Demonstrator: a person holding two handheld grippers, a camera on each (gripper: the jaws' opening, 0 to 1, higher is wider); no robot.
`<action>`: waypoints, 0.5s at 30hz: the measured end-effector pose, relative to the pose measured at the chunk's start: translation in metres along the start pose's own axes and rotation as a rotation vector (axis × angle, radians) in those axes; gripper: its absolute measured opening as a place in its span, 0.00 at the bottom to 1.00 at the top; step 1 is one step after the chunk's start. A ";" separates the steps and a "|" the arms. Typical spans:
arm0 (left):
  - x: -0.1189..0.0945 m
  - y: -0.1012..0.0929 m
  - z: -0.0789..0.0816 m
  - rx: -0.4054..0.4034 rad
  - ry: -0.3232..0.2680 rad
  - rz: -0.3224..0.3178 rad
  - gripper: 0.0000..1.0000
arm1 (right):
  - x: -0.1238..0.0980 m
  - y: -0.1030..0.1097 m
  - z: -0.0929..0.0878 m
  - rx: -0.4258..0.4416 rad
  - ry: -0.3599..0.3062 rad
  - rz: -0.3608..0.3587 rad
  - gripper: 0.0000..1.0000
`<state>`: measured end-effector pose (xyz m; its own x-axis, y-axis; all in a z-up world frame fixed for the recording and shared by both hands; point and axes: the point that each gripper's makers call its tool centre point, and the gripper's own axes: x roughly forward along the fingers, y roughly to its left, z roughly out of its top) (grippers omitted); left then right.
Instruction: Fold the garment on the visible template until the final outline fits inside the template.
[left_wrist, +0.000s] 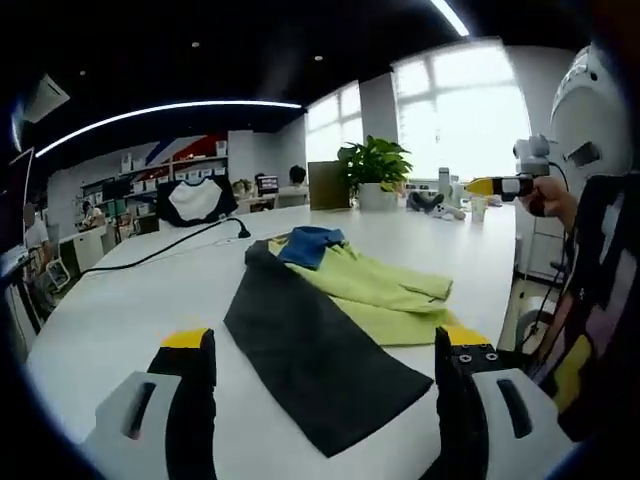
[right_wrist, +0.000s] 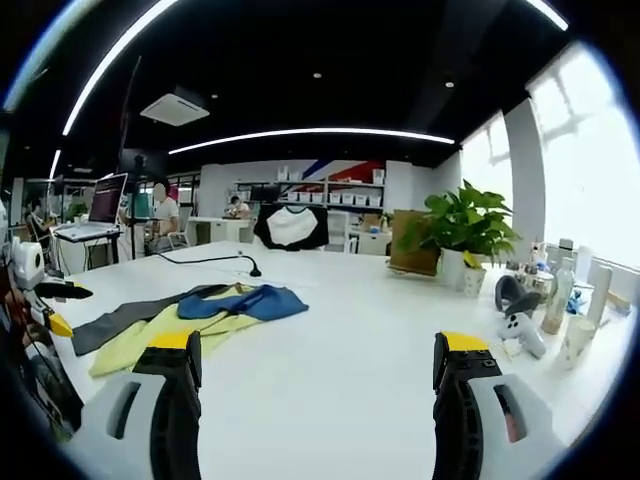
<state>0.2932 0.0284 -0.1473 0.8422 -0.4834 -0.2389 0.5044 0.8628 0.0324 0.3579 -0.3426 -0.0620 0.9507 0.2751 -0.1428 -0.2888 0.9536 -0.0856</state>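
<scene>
Folding looks barely begun: the garment (left_wrist: 375, 290) (yellow-green, blue collar) lies rumpled at centre frame on the counter (left_wrist: 120, 310), partly over the dark template (left_wrist: 320, 365). The left hand-held gripper (left_wrist: 325, 385) and right hand-held gripper (right_wrist: 315, 395) are both released, grasping nothing.

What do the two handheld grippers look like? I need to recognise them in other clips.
Left gripper and right gripper match: two broad black jaws, each capped with a yellow tip, on pale grey housings with dark slots. In the left gripper view the other gripper's yellow tip and grey body appear at the right.
</scene>
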 end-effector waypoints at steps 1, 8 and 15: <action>0.000 0.000 -0.003 -0.006 0.005 -0.003 0.93 | 0.000 0.000 0.000 -0.002 -0.001 -0.001 0.99; -0.002 0.001 -0.011 -0.050 -0.010 -0.016 0.83 | -0.002 0.000 -0.003 0.008 -0.001 -0.006 0.99; -0.003 -0.004 -0.019 -0.060 0.016 -0.039 0.78 | -0.001 0.000 -0.005 0.012 0.008 -0.008 0.99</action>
<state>0.2847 0.0293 -0.1655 0.8187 -0.5148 -0.2544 0.5242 0.8509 -0.0351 0.3564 -0.3435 -0.0671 0.9522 0.2661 -0.1502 -0.2794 0.9572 -0.0754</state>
